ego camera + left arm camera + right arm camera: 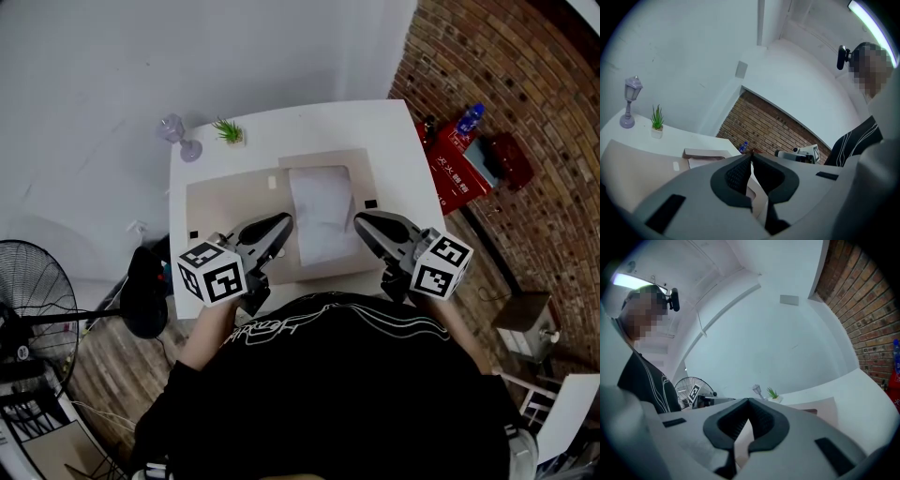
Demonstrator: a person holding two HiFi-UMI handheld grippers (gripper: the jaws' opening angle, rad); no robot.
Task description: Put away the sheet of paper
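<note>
The left tongs (285,221) and right tongs (360,219), both closed together, flank the sheet of paper (321,202) on a beige folder (225,202). A potted plant (229,131) and lamp figurine (176,133) stand well behind on the white surface (309,122).

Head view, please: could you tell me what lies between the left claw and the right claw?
The sheet of paper lies between the left claw and the right claw, over the beige folder; the head view shows it.

**Black tee, grey tools**

The person wears a black T-shirt (328,375) with thin white line print along its edge nearest the worktop (300,127). The left hand-held gripper (281,223) and right hand-held gripper (361,223) are grey with black ribbed pads. Each carries a white cube (213,272) with black square markers.
</note>
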